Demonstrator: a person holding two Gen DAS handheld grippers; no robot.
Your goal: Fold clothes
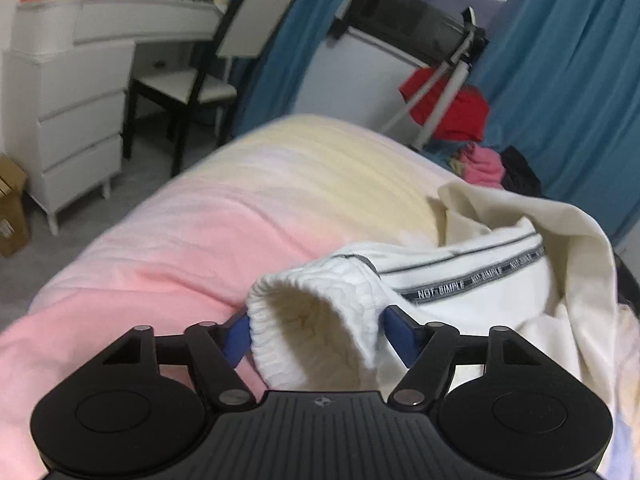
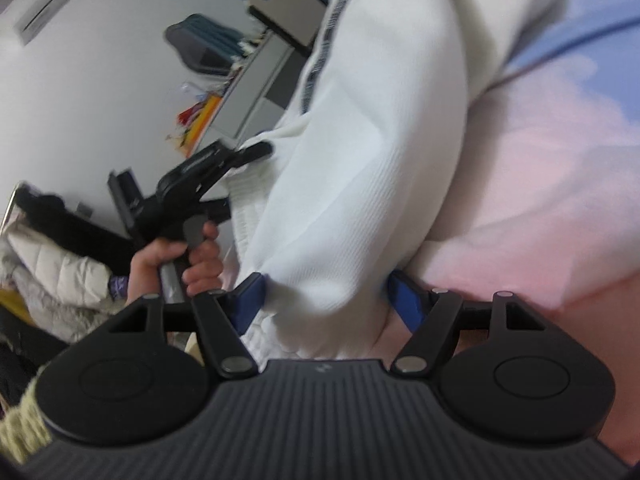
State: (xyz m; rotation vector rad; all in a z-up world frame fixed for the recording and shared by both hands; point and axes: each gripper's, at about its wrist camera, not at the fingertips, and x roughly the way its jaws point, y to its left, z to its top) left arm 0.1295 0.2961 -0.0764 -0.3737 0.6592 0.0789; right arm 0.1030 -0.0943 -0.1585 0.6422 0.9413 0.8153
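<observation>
Covering bed point(image 1: 168, 240): pink-to-yellow ribbed blanket; white drawer unit point(image 1: 76, 120), dark-framed chair point(image 1: 188, 88), teal curtains point(image 1: 560, 80) behind. White knit sweatshirt with lettered stripe point(image 1: 460, 292) draped on bed, body cut off. Left tongs point(image 1: 316, 336) wide apart around ribbed cuff point(image 1: 320, 320). Right tongs point(image 2: 326, 300) spread around sleeve; grip unclear. Only right view shows person's hand point(image 2: 176, 260).

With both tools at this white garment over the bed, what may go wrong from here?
1. The left tool has only the ribbed cuff between its blue pads; that small bite may slip out if pulled.
2. The white garment hangs bunched between the right tool and the left tool, so a fold made now may come out crooked.
3. The views are blurred; neither grip can be confirmed as firm.
</observation>
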